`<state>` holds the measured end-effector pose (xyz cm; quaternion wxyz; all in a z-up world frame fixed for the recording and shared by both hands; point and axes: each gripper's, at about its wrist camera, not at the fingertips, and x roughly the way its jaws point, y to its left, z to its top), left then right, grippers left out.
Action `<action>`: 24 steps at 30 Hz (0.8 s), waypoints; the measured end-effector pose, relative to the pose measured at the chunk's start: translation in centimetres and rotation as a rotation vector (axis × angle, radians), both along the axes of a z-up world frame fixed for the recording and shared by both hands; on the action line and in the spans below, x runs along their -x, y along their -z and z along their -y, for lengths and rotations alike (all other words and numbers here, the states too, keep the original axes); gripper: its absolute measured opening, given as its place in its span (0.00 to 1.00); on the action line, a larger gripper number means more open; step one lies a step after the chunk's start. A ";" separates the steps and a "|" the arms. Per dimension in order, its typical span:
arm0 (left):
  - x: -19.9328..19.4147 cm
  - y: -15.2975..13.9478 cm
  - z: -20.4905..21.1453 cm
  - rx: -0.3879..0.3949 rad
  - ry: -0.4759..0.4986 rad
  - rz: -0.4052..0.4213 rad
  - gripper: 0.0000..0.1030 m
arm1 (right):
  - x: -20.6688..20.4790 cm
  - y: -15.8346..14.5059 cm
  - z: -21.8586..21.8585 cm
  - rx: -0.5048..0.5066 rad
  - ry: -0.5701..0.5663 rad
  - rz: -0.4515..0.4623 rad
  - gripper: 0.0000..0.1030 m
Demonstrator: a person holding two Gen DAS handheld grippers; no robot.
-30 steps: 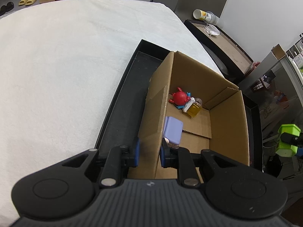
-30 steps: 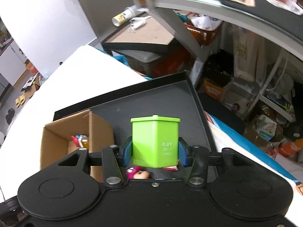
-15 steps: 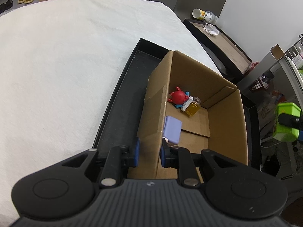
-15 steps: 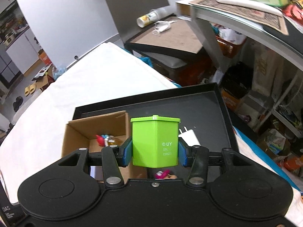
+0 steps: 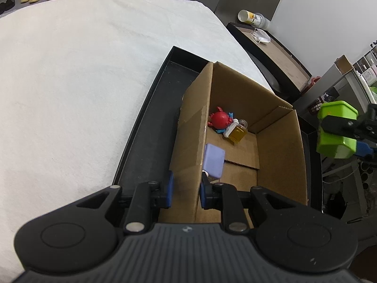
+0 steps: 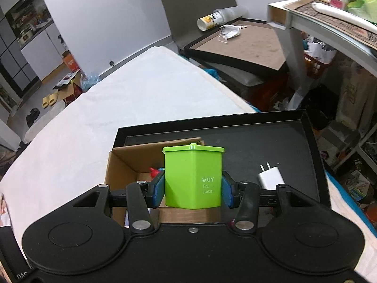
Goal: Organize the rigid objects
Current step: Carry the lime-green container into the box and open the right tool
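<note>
— Carrying what, and where?
— Right gripper (image 6: 192, 189) clamps the upright green container (image 6: 193, 179), hovering beside the cardboard box (image 5: 278, 151).
— And the box?
— Left gripper (image 5: 186, 189) pinches its near wall.

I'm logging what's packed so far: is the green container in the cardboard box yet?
Not yet. The green container sits clamped in the right gripper, held in the air beside the cardboard box.
</note>
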<state>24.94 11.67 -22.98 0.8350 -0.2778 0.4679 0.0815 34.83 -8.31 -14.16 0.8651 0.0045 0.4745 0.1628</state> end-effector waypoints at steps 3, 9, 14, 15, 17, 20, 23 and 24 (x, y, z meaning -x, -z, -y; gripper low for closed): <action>0.0 0.0 0.0 0.002 -0.001 0.000 0.20 | 0.0 0.2 -0.8 0.005 -0.012 -0.004 0.46; 0.0 0.1 -0.1 0.007 -0.002 0.000 0.20 | 0.0 0.4 -1.7 0.002 -0.026 0.019 0.50; 0.0 0.1 0.0 0.008 0.002 0.005 0.21 | 0.2 0.3 -1.5 0.015 -0.020 0.022 0.58; -0.1 0.1 -0.1 0.012 0.001 0.005 0.21 | 0.3 0.3 -1.4 0.020 -0.020 0.024 0.58; 0.0 0.1 -0.1 0.014 0.000 0.004 0.21 | 0.5 0.1 -1.0 0.027 -0.017 0.027 0.58; 0.0 0.1 -0.1 0.012 0.001 0.005 0.21 | 0.7 0.0 -0.2 0.036 -0.007 0.027 0.59; 0.1 0.1 -0.1 0.010 0.002 0.005 0.21 | 0.9 -0.1 0.6 0.040 0.002 0.029 0.61; 0.0 0.1 -0.1 0.010 0.002 0.005 0.21 | 1.1 -0.2 0.9 0.043 0.008 0.028 0.62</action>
